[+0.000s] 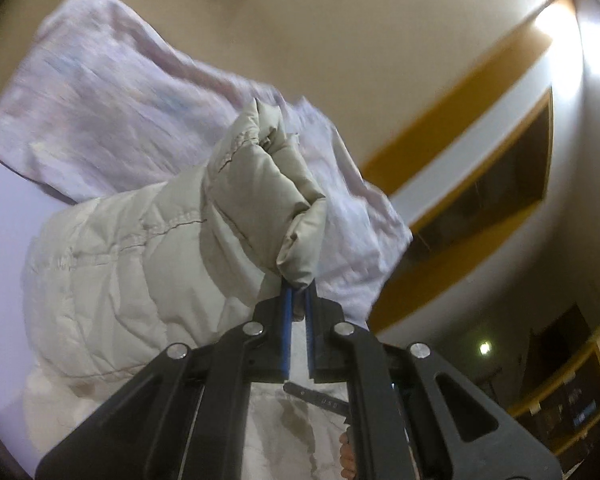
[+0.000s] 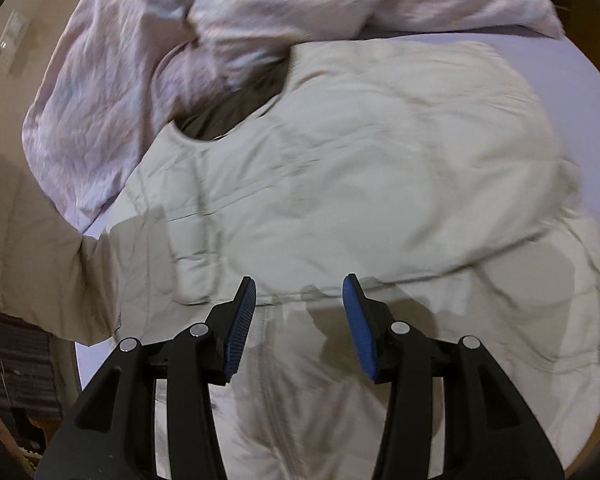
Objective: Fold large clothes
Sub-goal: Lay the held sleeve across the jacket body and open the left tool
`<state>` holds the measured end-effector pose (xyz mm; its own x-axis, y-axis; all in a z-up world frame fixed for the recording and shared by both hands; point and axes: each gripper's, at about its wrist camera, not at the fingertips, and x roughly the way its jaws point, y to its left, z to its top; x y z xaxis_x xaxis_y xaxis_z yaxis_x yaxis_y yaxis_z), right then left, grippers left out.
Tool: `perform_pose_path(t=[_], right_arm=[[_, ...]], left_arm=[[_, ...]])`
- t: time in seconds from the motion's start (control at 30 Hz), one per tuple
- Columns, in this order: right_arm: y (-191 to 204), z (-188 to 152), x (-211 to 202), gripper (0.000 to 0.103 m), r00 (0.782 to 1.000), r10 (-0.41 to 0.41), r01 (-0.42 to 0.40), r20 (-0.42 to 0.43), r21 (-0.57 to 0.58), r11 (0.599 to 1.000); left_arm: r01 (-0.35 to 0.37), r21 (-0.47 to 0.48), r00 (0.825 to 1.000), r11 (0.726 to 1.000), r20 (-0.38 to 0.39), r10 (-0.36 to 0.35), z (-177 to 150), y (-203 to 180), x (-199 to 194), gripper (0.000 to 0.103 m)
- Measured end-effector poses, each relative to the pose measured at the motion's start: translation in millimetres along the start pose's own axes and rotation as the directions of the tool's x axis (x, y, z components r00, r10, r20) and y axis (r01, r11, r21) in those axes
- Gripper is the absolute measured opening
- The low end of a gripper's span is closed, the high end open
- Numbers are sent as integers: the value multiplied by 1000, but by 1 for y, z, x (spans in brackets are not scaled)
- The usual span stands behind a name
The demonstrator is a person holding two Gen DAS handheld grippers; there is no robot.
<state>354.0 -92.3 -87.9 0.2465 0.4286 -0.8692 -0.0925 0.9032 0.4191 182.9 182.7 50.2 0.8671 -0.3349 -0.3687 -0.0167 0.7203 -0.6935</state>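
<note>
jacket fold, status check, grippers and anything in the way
Left gripper shut on the jacket cuff, lifted. Right gripper open above jacket, holding nothing. Pink bedding bunched against the collar.

Readable text: none.
Dark strap [image 1: 316, 396] under the padded jacket [image 1: 148, 264]: small pale marks, too blurred to read.
Jacket label or brand: none legible.

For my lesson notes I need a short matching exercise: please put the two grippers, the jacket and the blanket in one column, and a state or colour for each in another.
1 left gripper
2 right gripper
3 puffer jacket
4 crumpled blanket

a pale lilac
b open, empty
c beige, quilted
d shut on a jacket fold

Pairs: 1-d, 2-b, 3-c, 4-a
</note>
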Motion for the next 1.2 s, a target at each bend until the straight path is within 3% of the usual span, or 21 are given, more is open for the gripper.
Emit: perform_pose_path(t=[0.13, 0.33, 0.6, 0.67, 0.77, 0.9, 1.0, 1.2], right_arm=[[-25, -2, -12, 47, 1000, -19, 18, 13, 33, 999], [-55, -13, -24, 48, 999, -48, 47, 18, 62, 997], [-76, -24, -30, 47, 997, -76, 74, 25, 77, 994], [-76, -24, -31, 48, 997, -76, 74, 29, 75, 994], [-68, -22, -32, 48, 997, -67, 65, 35, 60, 996], [-37, -16, -28, 47, 998, -30, 31, 52, -13, 999], [-7, -12, -22, 47, 998, 5, 0, 58, -84, 996], [59, 4, -1, 39, 996, 60, -42, 63, -251, 967]], left_arm=[[-3, 19, 995, 1000, -100, 4, -20, -3, 42, 5], [-52, 37, 967, 998, -246, 59, -56, 2, 107, 5], [-147, 6, 892, 989, -430, 135, -109, 30, 160, 13], [-154, -8, 886, 988, -445, 134, -116, 34, 159, 30], [-170, 2, 892, 985, -424, 155, -115, 38, 153, 53], [-201, 21, 898, 979, -396, 193, -107, 45, 135, 62], [-269, 62, 892, 961, -360, 273, -101, 54, 110, 67], [-420, 130, 849, 898, -293, 440, -95, 83, 58, 76]])
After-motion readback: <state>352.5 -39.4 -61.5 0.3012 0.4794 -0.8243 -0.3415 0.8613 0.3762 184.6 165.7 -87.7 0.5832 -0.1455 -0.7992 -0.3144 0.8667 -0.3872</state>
